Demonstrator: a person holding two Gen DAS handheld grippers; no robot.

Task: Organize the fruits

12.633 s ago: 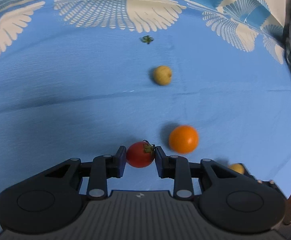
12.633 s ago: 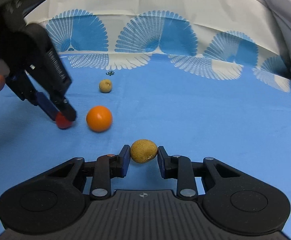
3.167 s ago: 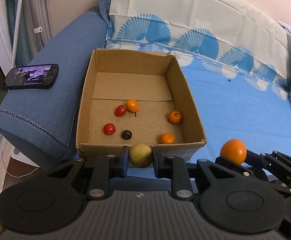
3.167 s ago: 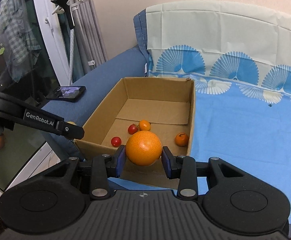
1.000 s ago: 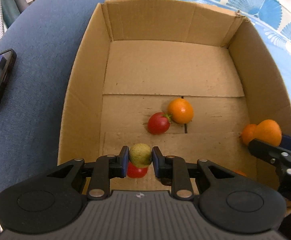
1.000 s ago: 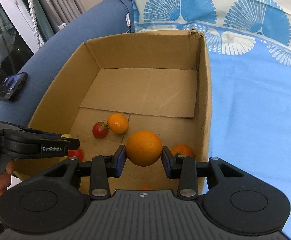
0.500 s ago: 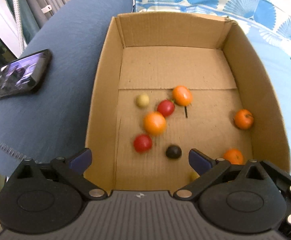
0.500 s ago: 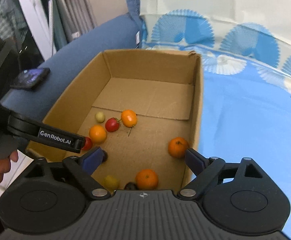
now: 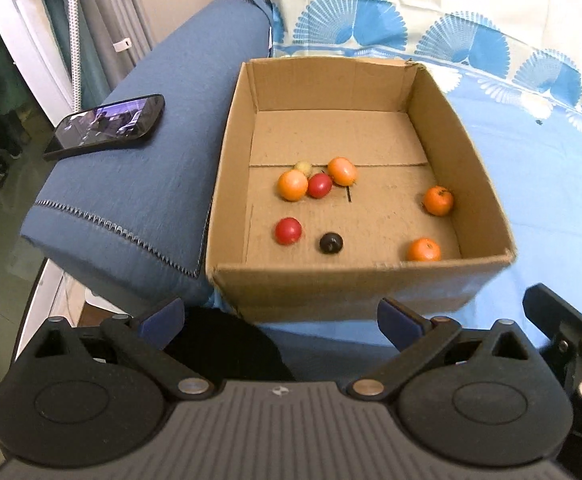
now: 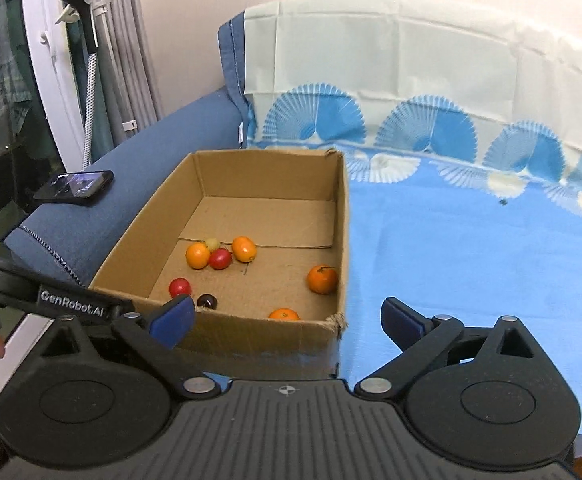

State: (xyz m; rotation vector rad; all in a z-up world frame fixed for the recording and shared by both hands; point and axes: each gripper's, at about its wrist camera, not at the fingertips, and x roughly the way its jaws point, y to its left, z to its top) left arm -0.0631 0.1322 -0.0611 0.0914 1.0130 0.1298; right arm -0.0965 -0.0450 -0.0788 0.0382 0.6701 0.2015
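Your left gripper [image 9: 281, 318] and right gripper [image 10: 287, 318] both gape empty before the corrugated cardboard box [image 9: 355, 284]; inside it lie smooth round fruits [image 9: 292, 185].

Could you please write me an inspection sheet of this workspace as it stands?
Surface: blue patterned cloth over a sofa; nothing lies on it except a small dark speck.
Job's things: cardboard box open, holding four orange fruits, two red, one pale yellow, one dark fruit.
Clutter: phone lying on the blue armrest, screen lit.
Grippers: left gripper and right gripper both open, empty, in front of the box.
Cables: nothing seen.
Surroundings: curtains and a white door frame on the left; plain wall behind.
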